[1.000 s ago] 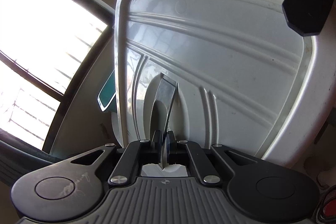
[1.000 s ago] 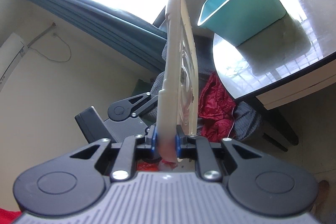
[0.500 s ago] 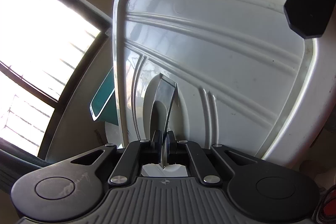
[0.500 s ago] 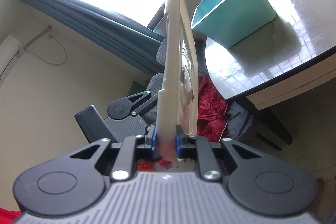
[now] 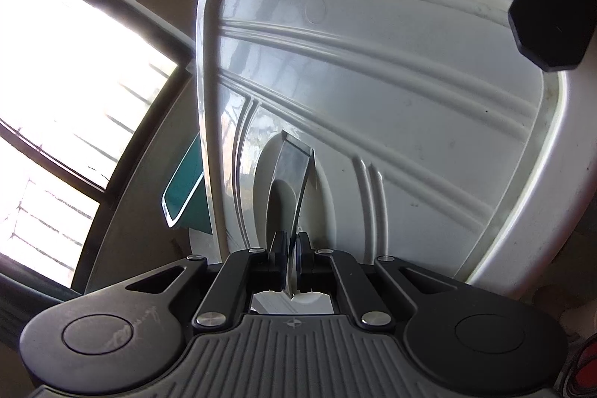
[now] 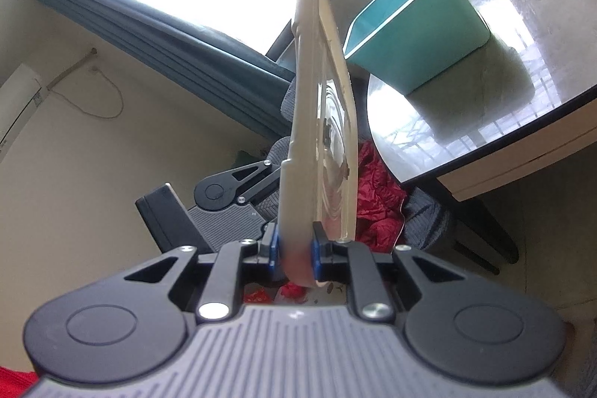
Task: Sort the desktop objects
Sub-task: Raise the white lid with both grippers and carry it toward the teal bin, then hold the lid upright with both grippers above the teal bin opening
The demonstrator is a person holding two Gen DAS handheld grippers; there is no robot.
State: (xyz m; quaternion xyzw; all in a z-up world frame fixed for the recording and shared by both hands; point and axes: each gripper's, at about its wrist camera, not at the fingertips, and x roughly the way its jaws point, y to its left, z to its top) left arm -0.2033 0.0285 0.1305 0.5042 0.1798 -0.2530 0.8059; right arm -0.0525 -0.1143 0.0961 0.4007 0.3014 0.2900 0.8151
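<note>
Lid of white moulded plastic (image 5: 391, 69), ribbed and broad, was the largest thing in the left wrist view, filling the frame from upper centre to the right edge. It was carried on edge in the air between both tools. In the right wrist view the same lid (image 6: 321, 122) showed as a thin pale slab rising up the middle of the frame.

At the right of that view lay the glossy worktop (image 6: 485, 122), its dark rim curving down toward the lower right. On it, at upper right, stood the open teal plastic bin (image 6: 421, 36), well apart from the lid. I judge the lid was meant for that bin, though neither view settles it.

Left tongs (image 5: 293, 260), at lower centre of their frame, were clenched on a thin upright tab at the lid's near edge. Right tongs (image 6: 294, 252), blue-padded, were clamped on the lid's thick rim at lower centre. Two grips at separate edges probably kept so wide and flexible a panel from swinging.

A crumpled red cloth (image 6: 377, 189) lay below the worktop's edge, right of the lid.
</note>
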